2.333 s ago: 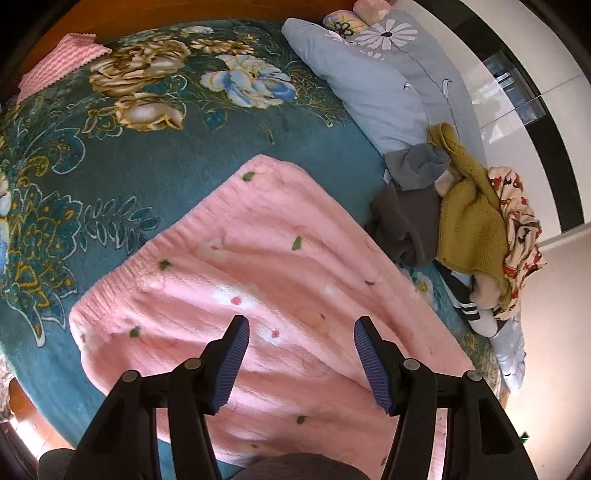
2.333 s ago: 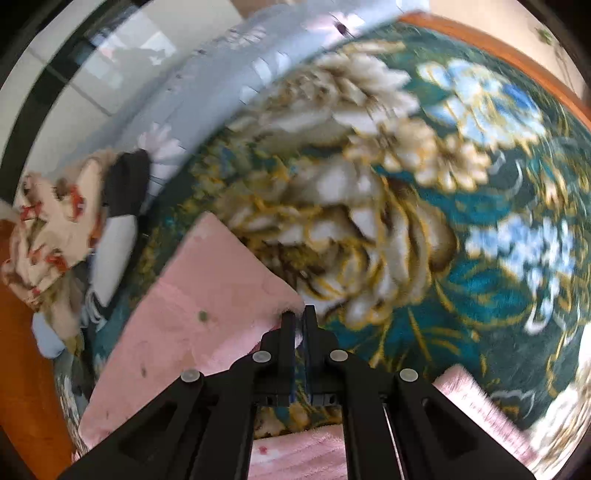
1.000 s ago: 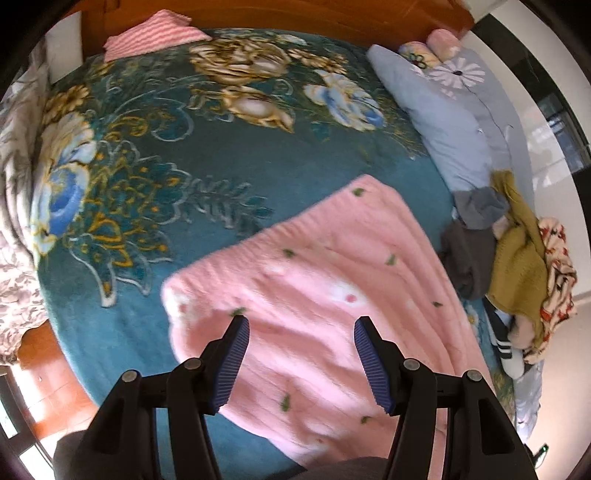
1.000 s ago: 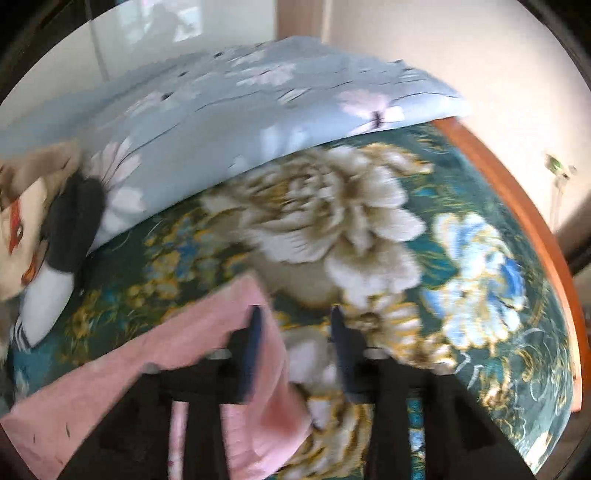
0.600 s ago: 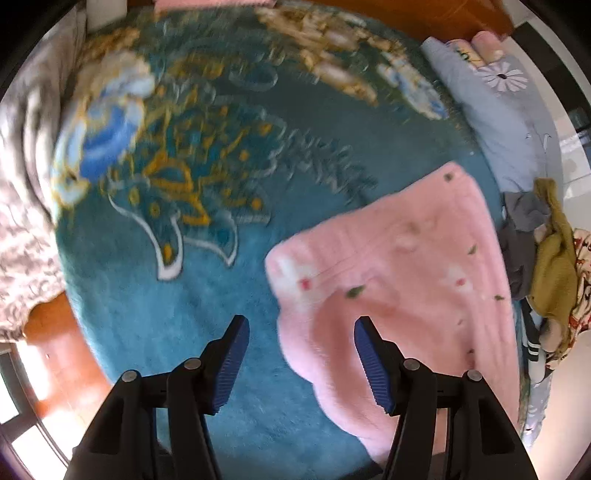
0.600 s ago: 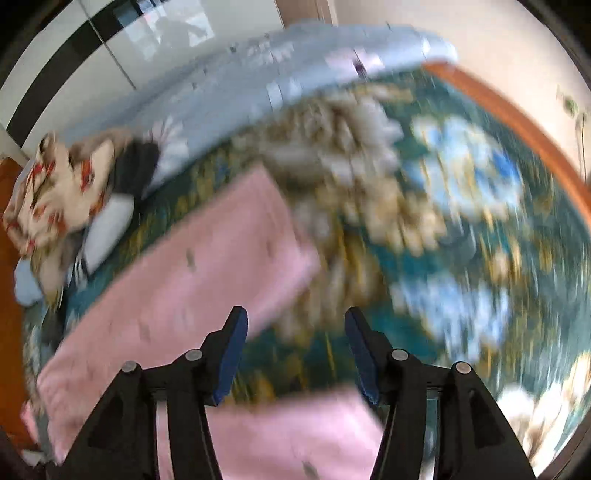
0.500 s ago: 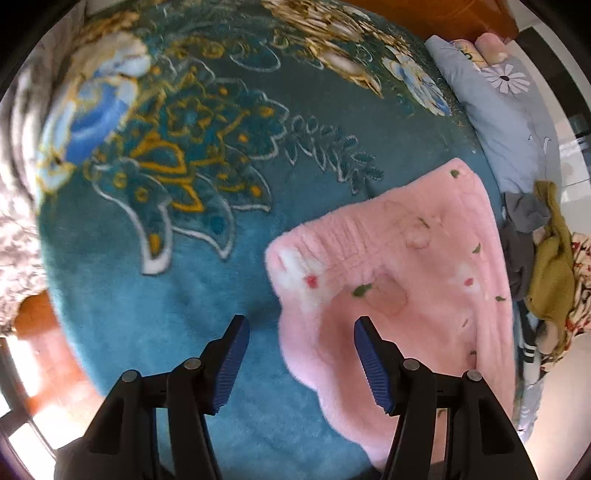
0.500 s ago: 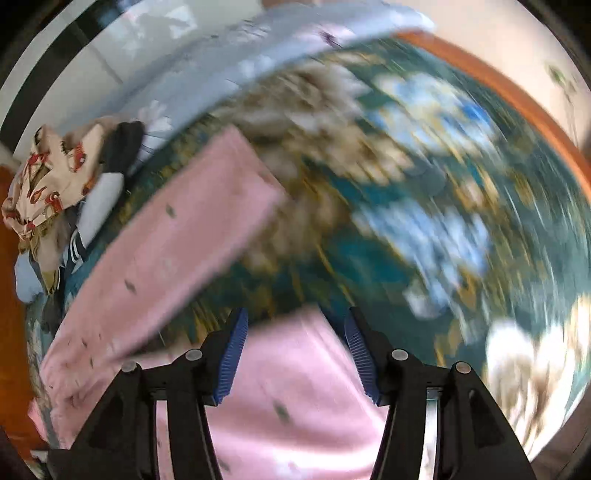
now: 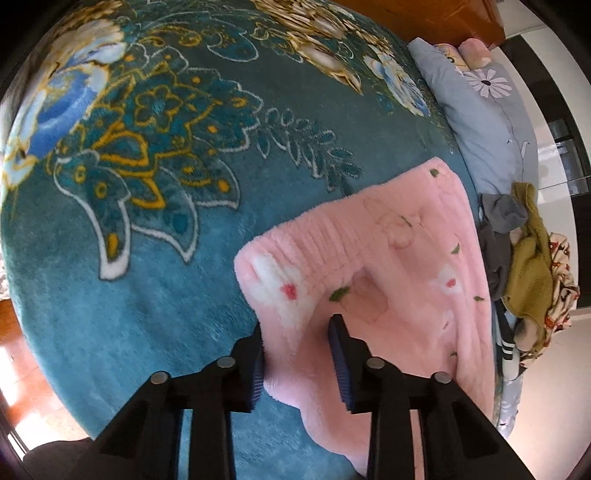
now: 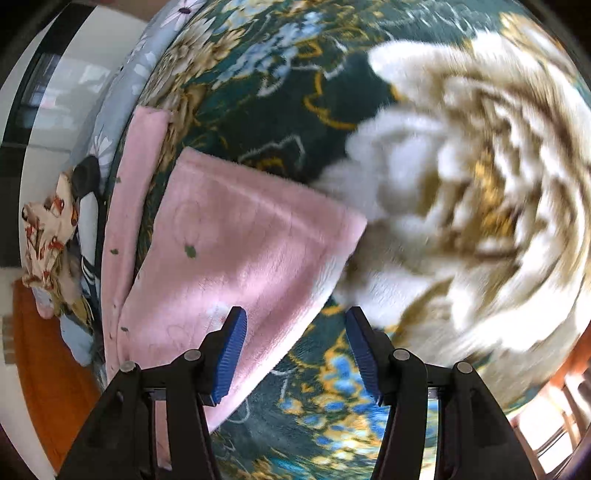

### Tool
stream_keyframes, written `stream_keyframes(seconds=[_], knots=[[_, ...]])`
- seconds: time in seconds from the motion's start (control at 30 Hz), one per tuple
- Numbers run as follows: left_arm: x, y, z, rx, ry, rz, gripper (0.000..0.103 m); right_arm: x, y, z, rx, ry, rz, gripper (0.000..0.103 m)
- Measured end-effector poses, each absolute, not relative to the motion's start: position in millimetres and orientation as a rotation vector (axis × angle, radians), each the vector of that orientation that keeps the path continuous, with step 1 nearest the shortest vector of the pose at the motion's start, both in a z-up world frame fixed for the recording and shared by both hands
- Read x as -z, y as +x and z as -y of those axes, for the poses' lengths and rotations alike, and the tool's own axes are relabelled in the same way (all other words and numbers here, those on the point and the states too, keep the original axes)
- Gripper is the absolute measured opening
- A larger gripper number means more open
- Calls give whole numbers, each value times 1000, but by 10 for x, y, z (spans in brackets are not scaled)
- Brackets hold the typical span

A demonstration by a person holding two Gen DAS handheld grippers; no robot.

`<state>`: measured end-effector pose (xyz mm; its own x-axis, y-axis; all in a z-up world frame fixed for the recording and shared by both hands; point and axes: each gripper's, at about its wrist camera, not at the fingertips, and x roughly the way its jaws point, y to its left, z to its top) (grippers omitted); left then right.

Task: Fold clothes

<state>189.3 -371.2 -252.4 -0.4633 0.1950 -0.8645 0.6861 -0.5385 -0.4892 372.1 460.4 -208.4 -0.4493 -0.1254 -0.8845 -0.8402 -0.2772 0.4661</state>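
A home bedroom, going by the bed under a plush teal floral blanket (image 9: 155,295) filling most of both views. At two o'clock in the left wrist view, a light blue daisy-print pillow (image 9: 484,122) against a wooden headboard (image 9: 424,14); at three o'clock, a heap of unfolded clothes (image 9: 528,273) along the bed edge. Beyond, at one to three o'clock, pale glossy wardrobe doors with dark strips (image 9: 550,110), and orange-brown wood flooring (image 10: 48,376) at eight o'clock in the right wrist view.

left gripper (image 9: 297,347): dropped to pink garment (image 9: 373,266) corner, jaws closing on it | right gripper (image 10: 291,350): released fabric, swung aside, jaws opening, nothing gripped
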Motion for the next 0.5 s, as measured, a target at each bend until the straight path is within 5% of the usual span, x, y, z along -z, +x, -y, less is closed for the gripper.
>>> stream_keyframes(seconds=[0.13, 0.2, 0.5], knots=[[2523, 1946, 3747, 2025, 1337, -1353, 14, 2076, 3708, -4566, -1728, -1147, -1444, 46], [2493, 1966, 3762, 2015, 1305, -1388, 9, 2057, 3677, -4571, -1723, -1129, -1492, 4], [1639, 1640, 3681, 2243, 1210, -1349, 7, 1129, 3251, -4729, -2027, -929, -1474, 2]])
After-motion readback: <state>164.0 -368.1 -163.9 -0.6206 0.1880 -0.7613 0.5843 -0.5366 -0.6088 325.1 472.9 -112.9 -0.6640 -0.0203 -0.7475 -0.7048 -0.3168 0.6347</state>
